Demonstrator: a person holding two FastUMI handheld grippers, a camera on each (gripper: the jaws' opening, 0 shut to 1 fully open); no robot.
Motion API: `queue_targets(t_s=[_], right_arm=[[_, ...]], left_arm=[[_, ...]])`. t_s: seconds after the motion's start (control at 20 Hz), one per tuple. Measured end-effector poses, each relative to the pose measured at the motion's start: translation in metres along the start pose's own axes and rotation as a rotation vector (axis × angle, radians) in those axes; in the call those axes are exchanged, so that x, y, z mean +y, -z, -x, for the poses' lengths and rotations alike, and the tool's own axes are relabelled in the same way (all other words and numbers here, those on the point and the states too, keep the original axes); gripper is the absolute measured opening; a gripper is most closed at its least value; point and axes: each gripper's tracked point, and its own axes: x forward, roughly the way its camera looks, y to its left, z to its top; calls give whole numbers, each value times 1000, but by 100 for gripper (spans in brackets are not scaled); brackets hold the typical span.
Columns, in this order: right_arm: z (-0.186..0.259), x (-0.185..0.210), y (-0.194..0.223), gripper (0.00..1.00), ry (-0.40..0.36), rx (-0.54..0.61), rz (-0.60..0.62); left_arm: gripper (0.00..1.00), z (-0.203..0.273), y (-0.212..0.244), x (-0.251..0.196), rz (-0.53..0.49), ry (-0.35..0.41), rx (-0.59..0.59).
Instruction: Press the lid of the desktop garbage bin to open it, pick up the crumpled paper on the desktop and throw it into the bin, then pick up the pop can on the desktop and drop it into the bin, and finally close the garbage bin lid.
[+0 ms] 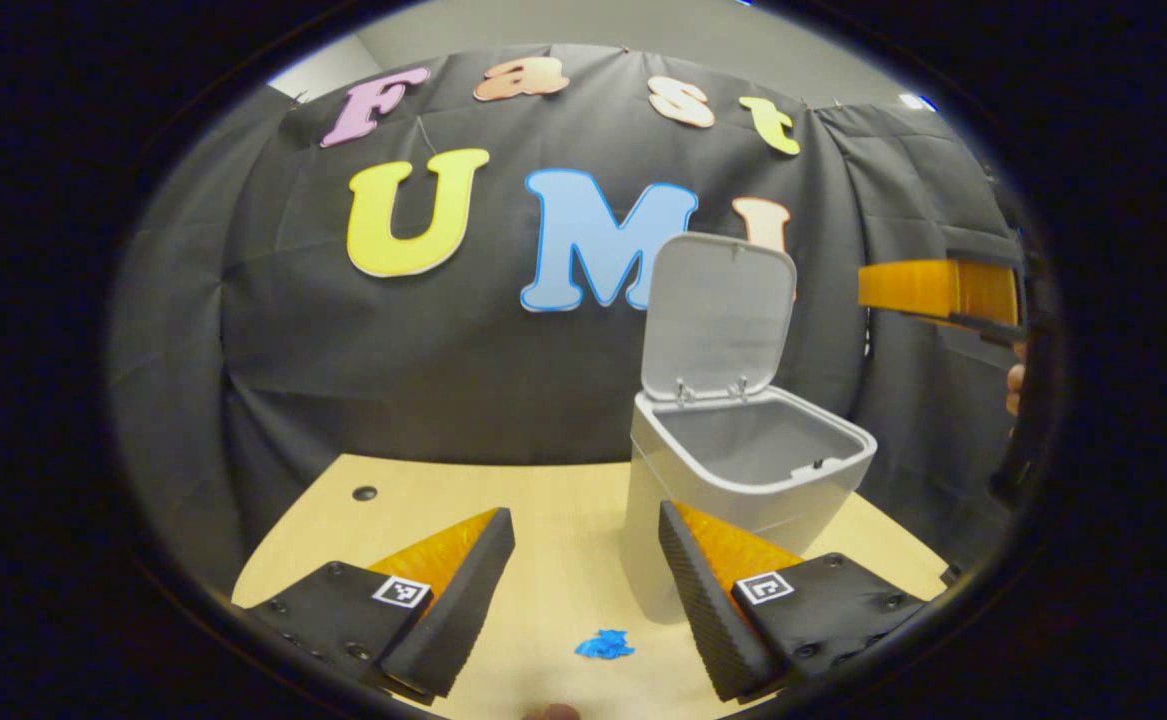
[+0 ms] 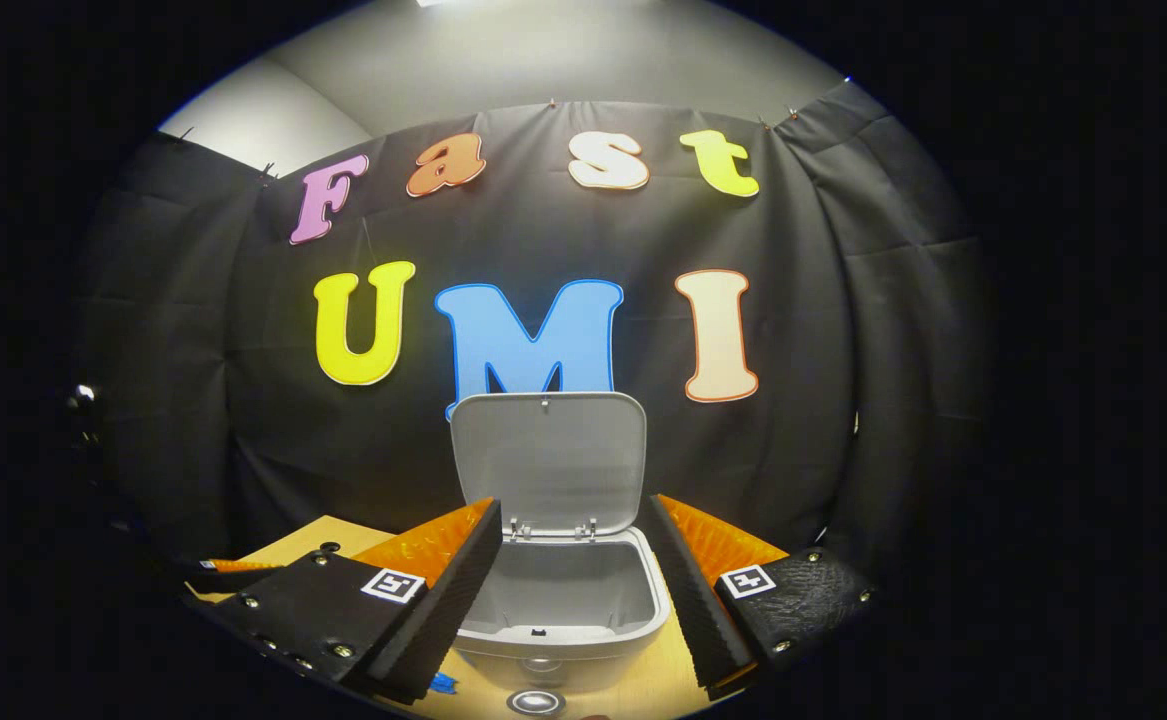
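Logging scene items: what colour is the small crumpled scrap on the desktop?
Blue, clearest in the left gripper view.

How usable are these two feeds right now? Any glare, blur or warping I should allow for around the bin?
Left gripper view: sharp and evenly lit; fisheye bends the table edge, bin tilts slightly, no glare on its raised lid. Right gripper view: dimmer at the edges, bin interior evenly lit, lid crisp, no motion blur.

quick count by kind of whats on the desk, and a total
bin, lid up: 1
blue scrap: 1
total: 2
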Motion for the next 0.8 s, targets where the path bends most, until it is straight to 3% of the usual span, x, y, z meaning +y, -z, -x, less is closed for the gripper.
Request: queue_targets(t_s=[0.35, 0.8], right_arm=[[22, -32, -2, 92, 89, 8, 1], [51, -70, 12, 92, 202, 57, 8]], left_arm=[[96, -35, 104, -15, 6, 49, 188], [96, -84, 213, -23, -18, 60, 412]])
